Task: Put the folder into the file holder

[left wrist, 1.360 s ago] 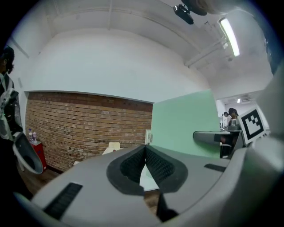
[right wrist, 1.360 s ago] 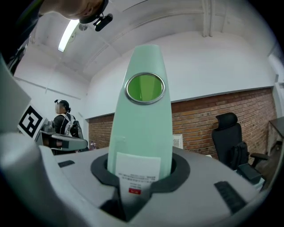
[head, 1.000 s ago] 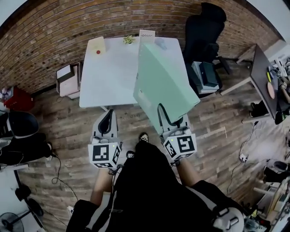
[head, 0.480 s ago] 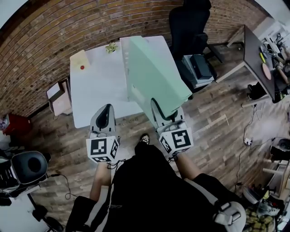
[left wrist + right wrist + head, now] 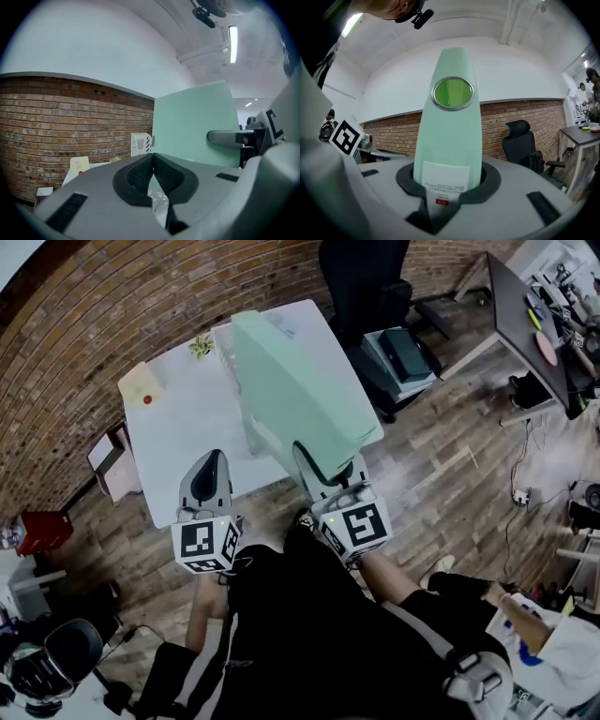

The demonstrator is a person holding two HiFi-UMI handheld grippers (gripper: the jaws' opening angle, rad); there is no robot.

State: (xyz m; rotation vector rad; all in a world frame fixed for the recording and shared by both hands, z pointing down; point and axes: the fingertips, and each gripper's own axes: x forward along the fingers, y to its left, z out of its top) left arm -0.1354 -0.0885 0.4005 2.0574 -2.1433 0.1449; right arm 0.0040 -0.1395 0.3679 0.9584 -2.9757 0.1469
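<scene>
A pale green ring-binder folder stands tilted over the white table's near right part. My right gripper is shut on its lower spine end. The right gripper view shows the spine rising between the pads, with a metal-rimmed finger hole and a white label. My left gripper hovers over the table's near edge, shut and empty; its pads meet at the tip. A white mesh file holder stands at the table's far end by the brick wall, mostly hidden behind the folder in the head view.
On the table's far side sit a small plant and a yellow card with a red dot. A black office chair and a box stand right of the table. A dark desk is further right. The floor is wood.
The head view has swung, so the table and folder now lie further left and the table looks more turned. The folder stays in the right gripper; the left gripper stays shut.
</scene>
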